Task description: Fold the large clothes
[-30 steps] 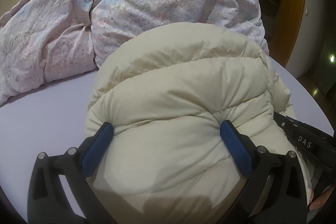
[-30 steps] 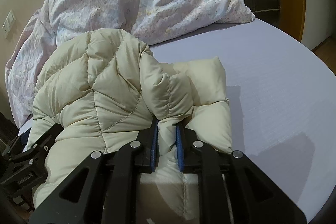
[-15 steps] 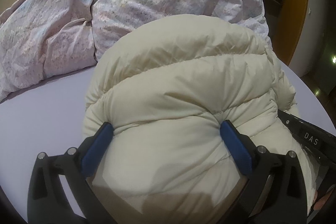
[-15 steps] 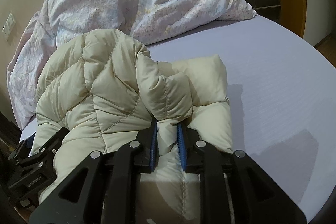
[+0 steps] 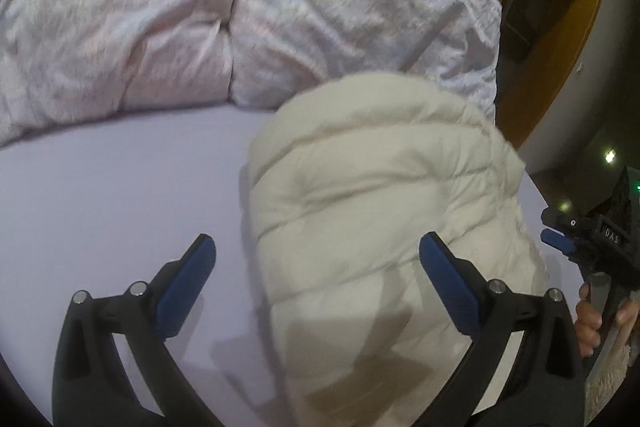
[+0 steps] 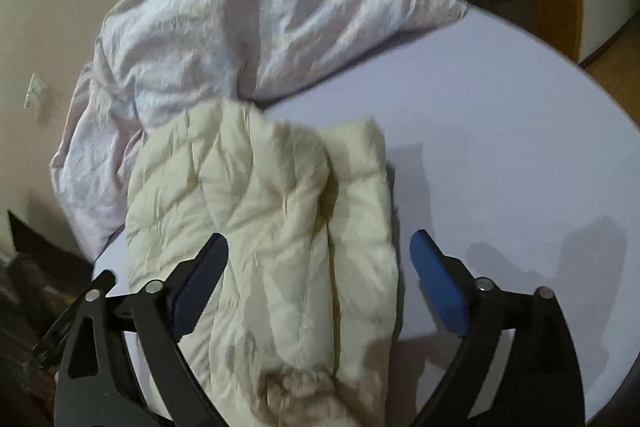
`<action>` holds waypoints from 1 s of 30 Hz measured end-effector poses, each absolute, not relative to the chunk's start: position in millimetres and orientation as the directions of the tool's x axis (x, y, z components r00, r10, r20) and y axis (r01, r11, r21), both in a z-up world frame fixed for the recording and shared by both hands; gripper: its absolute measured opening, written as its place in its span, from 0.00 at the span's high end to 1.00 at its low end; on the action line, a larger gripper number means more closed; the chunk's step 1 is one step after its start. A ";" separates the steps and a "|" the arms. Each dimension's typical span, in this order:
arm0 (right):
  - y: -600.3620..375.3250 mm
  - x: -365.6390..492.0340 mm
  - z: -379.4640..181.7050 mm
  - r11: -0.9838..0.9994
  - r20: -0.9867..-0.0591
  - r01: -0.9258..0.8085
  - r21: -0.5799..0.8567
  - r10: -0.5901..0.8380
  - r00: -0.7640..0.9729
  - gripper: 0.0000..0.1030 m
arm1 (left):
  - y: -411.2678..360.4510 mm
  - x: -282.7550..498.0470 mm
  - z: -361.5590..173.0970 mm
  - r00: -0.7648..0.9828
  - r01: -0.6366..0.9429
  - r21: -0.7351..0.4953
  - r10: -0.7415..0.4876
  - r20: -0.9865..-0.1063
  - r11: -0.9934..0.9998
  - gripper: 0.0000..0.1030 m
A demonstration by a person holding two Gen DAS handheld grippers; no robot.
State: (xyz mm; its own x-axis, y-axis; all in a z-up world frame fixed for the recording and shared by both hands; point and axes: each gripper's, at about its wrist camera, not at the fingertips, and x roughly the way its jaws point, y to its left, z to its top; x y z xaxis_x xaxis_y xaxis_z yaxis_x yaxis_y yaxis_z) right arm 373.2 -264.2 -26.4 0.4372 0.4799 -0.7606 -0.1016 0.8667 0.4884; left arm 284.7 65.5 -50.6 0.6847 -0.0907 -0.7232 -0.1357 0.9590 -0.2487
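Right gripper [image 6: 318, 259] jaws just opened, releasing puffy quilted jacket [image 6: 280, 227]

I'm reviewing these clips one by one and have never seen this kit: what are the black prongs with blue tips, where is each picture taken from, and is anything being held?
No robot here: a person carries a handheld two-finger gripper in each hand, each with a wide-angle camera looking along its fingers. One picture is from the left gripper, the other from the right gripper. The blue parts are grip pads. A folded cream puffer jacket lies on a lavender bed sheet, with a rumpled pale duvet behind. Both grippers are open and hold nothing; the right one's jaws have just been opening, with the jacket lying loose between them. In the left view, the person's hand holds the right gripper.
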 end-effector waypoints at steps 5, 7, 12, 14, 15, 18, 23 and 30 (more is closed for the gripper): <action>-268.3 383.6 -50.8 0.813 -0.766 -0.039 0.581 0.562 0.311 0.07 | 86.6 286.6 -77.1 0.619 -0.157 -0.364 -0.196 -0.760 0.918 0.02; -271.0 386.5 -63.2 0.770 -0.743 -0.003 0.638 0.616 0.261 0.06 | 89.5 288.0 -83.5 0.611 -0.155 -0.404 -0.234 -0.756 0.902 0.02; -264.4 393.1 -87.1 0.679 -0.674 0.027 0.733 0.721 0.159 0.01 | 87.6 293.5 -91.1 0.595 -0.133 -0.455 -0.296 -0.747 0.880 0.02; -256.7 392.9 -89.3 0.675 -0.669 0.009 0.738 0.730 0.143 0.01 | 85.1 296.4 -94.4 0.589 -0.127 -0.465 -0.310 -0.746 0.876 0.02; -253.7 392.6 -88.1 0.678 -0.670 -0.003 0.735 0.728 0.143 0.01 | 84.1 298.2 -96.5 0.586 -0.126 -0.475 -0.321 -0.744 0.871 0.02; -244.0 392.7 -86.7 0.685 -0.677 -0.035 0.728 0.725 0.128 0.01 | 80.4 303.2 -100.7 0.579 -0.120 -0.497 -0.346 -0.739 0.859 0.02; -227.6 392.8 -83.6 0.706 -0.695 -0.103 0.700 0.708 0.126 0.01 | 77.6 308.6 -107.8 0.572 -0.118 -0.537 -0.385 -0.725 0.835 0.02; -210.1 393.2 -86.1 0.676 -0.667 -0.138 0.724 0.737 0.109 0.16 | 79.5 308.4 -116.2 0.581 -0.117 -0.612 -0.446 -0.681 0.782 0.03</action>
State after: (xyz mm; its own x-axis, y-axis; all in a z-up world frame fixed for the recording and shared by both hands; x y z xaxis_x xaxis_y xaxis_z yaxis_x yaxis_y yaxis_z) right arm 393.2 -210.1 -86.1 0.1086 0.7371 -0.6670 -0.1384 0.6757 0.7241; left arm 308.4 79.5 -116.2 0.5809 -0.4455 -0.6813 -0.1174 0.7823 -0.6117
